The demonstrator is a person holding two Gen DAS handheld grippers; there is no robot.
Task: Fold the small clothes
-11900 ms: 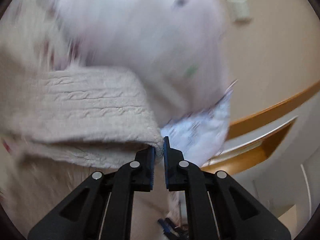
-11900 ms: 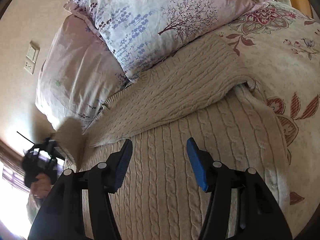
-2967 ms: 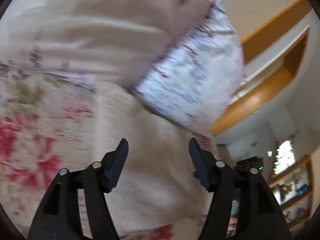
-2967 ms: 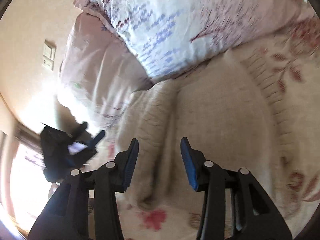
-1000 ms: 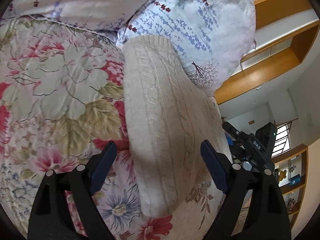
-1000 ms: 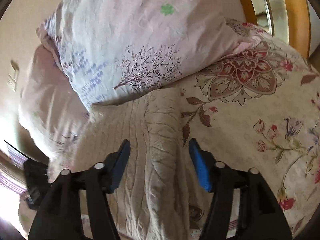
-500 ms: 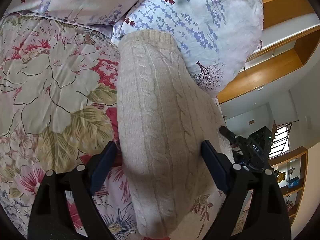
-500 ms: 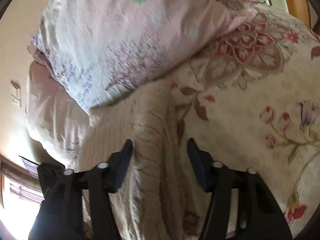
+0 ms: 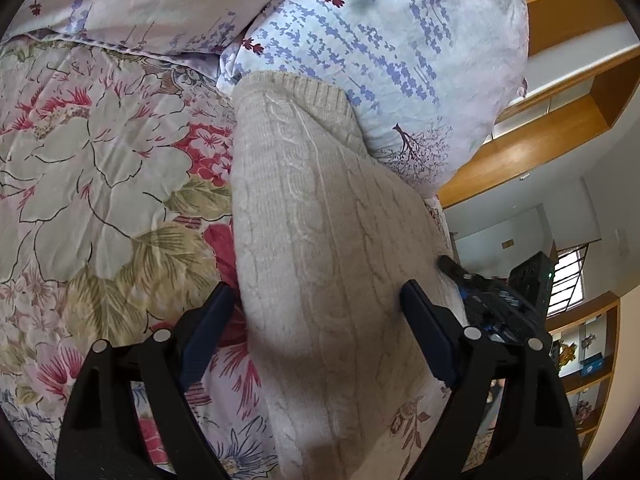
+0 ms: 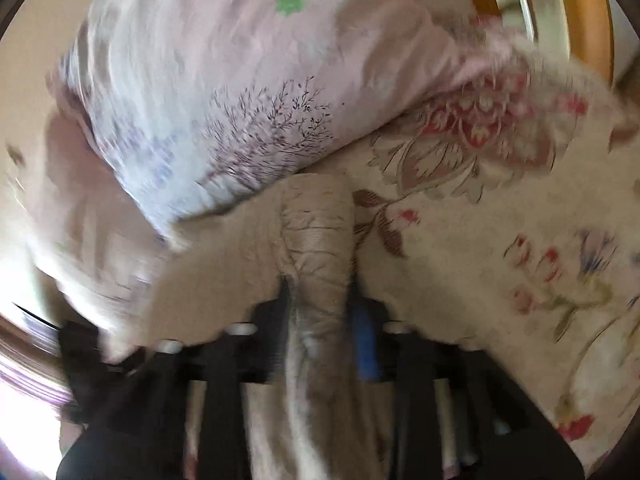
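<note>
A beige cable-knit sweater [image 9: 320, 248] lies folded into a long narrow shape on the floral bedspread [image 9: 92, 168], its far end against a pillow. My left gripper [image 9: 316, 308] is open, its jaws wide on either side of the sweater's near part. In the blurred right wrist view my right gripper [image 10: 320, 304] is closed on a bunched fold of the sweater [image 10: 316, 240] at its right edge. The right gripper also shows in the left wrist view [image 9: 492, 300] at the sweater's right side.
Two pale patterned pillows [image 9: 380, 48] [image 10: 224, 92] rest at the head of the bed. A wooden headboard and ledge [image 9: 540, 140] run behind them. The bedspread [image 10: 500, 240] extends right of the sweater. Shelves [image 9: 588, 360] stand beyond the bed.
My right gripper has closed onto the sweater's right edge fold after being open. My left gripper has moved slightly closer to the sweater and stays open.
</note>
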